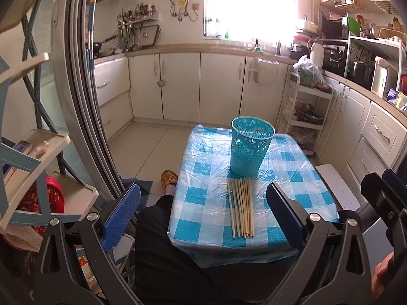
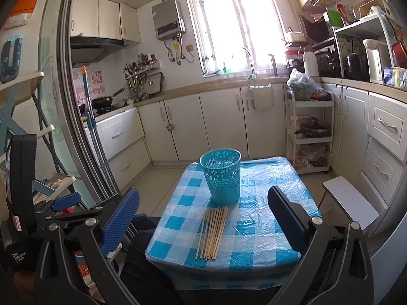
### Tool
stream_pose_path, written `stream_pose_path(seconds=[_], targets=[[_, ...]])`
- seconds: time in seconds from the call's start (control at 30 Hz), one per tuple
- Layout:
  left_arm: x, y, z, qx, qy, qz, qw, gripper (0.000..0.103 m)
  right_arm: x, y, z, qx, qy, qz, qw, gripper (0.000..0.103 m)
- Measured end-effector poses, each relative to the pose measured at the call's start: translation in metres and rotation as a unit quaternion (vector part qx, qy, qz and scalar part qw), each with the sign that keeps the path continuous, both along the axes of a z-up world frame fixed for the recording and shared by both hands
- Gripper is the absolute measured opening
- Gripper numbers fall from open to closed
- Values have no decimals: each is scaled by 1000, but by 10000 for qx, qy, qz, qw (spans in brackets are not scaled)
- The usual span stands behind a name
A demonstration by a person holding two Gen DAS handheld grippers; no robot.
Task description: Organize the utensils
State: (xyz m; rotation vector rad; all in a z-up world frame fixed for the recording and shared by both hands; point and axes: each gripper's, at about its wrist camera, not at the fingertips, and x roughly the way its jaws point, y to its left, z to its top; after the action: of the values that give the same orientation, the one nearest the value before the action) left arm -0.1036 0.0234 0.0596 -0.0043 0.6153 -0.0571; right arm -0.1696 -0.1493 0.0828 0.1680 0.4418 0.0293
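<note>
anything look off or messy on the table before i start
Nothing stands out. The chopsticks lie flat in a tidy row on the checked tablecloth, just in front of the upright teal basket. Nothing is spilled or tipped. Both grippers, left and right, hover open and empty.

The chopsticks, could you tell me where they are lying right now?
In both wrist views, the chopsticks lie side by side mid-table, just in front of the teal basket.

Home kitchen: cabinets (image 2: pixel 218 124), stove pan (image 2: pixel 101 101), water heater (image 2: pixel 168 20)
</note>
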Motion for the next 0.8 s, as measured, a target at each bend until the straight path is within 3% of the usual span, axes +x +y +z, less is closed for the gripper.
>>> stream_pose_path(seconds=[0.03, 0.13, 0.33, 0.47, 0.67, 0.73, 0.8], targets=[[6, 2, -4, -44, 87, -8, 10000, 95, 9, -1, -7, 0, 125, 0, 9999, 97], [26, 8, -19, -95, 329, 65, 9994, 95, 36, -11, -28, 34, 1086, -39, 9941, 97], [71, 12, -59, -168, 863, 24, 9961, 95, 95, -26, -82, -76, 1543, -10, 9880, 95], [100, 11, -85, -158, 1100, -18, 9938, 95, 135, -35, -119, -89, 1811, 45, 9834, 75], [146, 0, -127, -153, 1522, -93, 9882, 95, 197, -36, -182, 236, 2408, 209, 9701, 34], [159, -5, -140, -85, 1653, -108, 9861, 95, 213, -35, -196, 234, 2553, 218, 9663, 30], [171, -10, -152, -54, 1817, -136, 9832, 95, 230, -53, -206, -416, 2573, 51, 9654, 28]])
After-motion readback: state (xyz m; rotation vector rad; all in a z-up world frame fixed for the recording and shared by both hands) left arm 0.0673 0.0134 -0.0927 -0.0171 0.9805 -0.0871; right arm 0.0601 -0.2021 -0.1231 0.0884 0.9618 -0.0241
